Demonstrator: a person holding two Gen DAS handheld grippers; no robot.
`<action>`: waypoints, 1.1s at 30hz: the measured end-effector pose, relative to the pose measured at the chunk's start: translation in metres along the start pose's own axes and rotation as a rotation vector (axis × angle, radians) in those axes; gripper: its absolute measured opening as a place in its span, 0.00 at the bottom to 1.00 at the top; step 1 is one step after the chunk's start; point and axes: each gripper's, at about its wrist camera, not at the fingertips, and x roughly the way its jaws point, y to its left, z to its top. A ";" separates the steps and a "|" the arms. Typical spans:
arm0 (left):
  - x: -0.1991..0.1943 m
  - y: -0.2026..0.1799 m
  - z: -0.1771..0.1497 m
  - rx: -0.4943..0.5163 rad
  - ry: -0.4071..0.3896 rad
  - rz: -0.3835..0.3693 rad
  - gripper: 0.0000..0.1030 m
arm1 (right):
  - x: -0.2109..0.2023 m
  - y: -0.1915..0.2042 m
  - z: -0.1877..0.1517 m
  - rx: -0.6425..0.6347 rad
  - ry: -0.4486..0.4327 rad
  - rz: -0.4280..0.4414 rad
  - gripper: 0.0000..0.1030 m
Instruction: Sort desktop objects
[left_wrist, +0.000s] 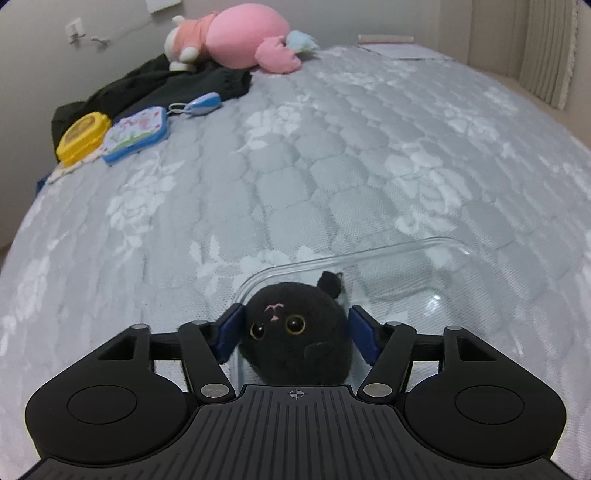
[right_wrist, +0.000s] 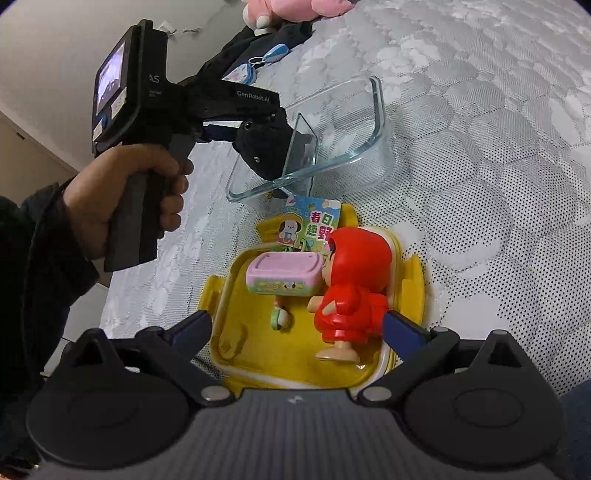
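My left gripper (left_wrist: 293, 334) is shut on a black plush cat (left_wrist: 293, 332) and holds it over the near left corner of a clear glass dish (left_wrist: 424, 247). In the right wrist view the plush (right_wrist: 264, 147) sits at the dish's (right_wrist: 376, 110) near rim, held by the left gripper (right_wrist: 236, 129). My right gripper (right_wrist: 297, 332) is open above a yellow box (right_wrist: 258, 343) that holds a red hooded figure (right_wrist: 351, 291), a pink case (right_wrist: 282, 271) and a small green charm (right_wrist: 279, 319).
A pink plush doll (left_wrist: 240, 35), dark clothing (left_wrist: 166, 81), a yellow round box (left_wrist: 83, 136), a blue floral pouch (left_wrist: 136, 133) and a blue keyring (left_wrist: 201, 103) lie at the mattress's far left. A printed card (right_wrist: 308, 221) lies between box and dish.
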 end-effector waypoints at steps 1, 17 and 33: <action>0.000 0.000 0.002 0.010 0.005 -0.002 0.58 | 0.000 0.000 0.000 0.002 0.001 -0.003 0.97; -0.050 -0.007 0.035 0.242 0.321 -0.088 0.53 | 0.002 -0.004 0.000 0.025 0.007 -0.007 0.97; -0.071 0.021 0.021 0.139 0.086 -0.084 0.70 | 0.004 -0.010 0.004 0.063 0.022 0.009 0.97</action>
